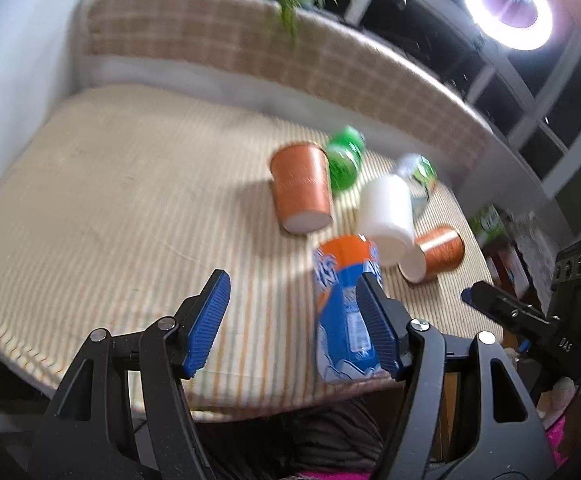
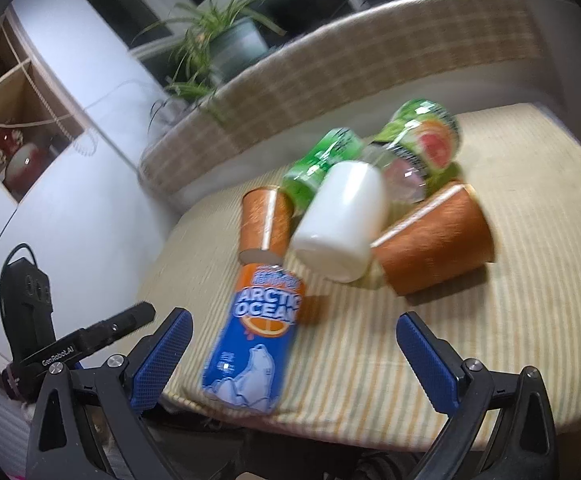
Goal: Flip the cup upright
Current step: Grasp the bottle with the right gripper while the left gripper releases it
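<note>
Two orange paper cups and a white cup stand among drink containers on a striped tablecloth. In the left wrist view one orange cup [image 1: 302, 188] stands upside down, the white cup [image 1: 388, 214] stands beside it, and a second orange cup [image 1: 434, 254] lies on its side. In the right wrist view they show as the far orange cup [image 2: 266, 224], the white cup [image 2: 340, 220] and the near orange cup [image 2: 434, 240]. My left gripper [image 1: 294, 324] is open, well short of the cups. My right gripper [image 2: 294, 364] is open and empty. All is motion-blurred.
An orange-and-blue Arctic Ocean can [image 2: 254, 340] stands near the table's front edge, against my left gripper's right finger in view [image 1: 346, 316]. A green bottle [image 2: 322, 164] and a green-labelled bottle [image 2: 422, 136] lie behind the cups. A checked cushion [image 1: 226, 40], a plant [image 2: 218, 36] and a ring light [image 1: 508, 2] are behind.
</note>
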Demonstrator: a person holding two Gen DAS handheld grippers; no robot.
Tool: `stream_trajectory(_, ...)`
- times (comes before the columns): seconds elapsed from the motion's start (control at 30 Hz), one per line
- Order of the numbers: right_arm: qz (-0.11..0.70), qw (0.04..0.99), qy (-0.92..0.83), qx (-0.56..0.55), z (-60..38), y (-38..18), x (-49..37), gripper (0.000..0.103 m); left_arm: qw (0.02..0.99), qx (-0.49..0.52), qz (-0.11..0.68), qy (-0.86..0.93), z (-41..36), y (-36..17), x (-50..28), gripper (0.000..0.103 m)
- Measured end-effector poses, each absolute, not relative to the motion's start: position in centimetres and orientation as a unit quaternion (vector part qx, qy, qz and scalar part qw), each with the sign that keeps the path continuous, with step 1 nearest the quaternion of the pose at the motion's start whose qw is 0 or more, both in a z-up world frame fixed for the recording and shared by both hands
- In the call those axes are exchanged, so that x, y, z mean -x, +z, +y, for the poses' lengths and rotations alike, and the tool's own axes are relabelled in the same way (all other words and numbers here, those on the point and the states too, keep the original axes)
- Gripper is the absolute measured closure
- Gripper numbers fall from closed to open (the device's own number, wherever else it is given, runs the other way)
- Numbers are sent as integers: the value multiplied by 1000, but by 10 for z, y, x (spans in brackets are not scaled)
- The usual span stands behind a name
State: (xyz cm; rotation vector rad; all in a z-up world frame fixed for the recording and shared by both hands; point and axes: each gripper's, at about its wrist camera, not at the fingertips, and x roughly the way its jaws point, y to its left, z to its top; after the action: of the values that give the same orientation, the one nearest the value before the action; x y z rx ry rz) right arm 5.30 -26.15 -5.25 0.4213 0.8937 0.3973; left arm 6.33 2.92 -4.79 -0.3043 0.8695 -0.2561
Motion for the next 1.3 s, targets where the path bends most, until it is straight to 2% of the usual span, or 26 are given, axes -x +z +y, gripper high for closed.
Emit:
stream_trajectory(0.37, 505, 803, 226, -223, -237, -82, -96, 4, 915, 99, 385, -72, 40, -44, -40, 36)
stream_trajectory(0.6, 549, 765, 230, -244, -229, -103, -114, 12, 914, 105, 386, -71, 50, -47, -32, 36)
stream_trajectory(1.0, 562, 752, 231, -256, -223, -109, -125, 14, 912, 106, 389, -71, 52, -50, -30, 36)
stream_trajectory(1.3, 592, 725, 238, -257, -208, -127, -150, 22, 911, 106, 392, -71, 52, -52, -29, 36)
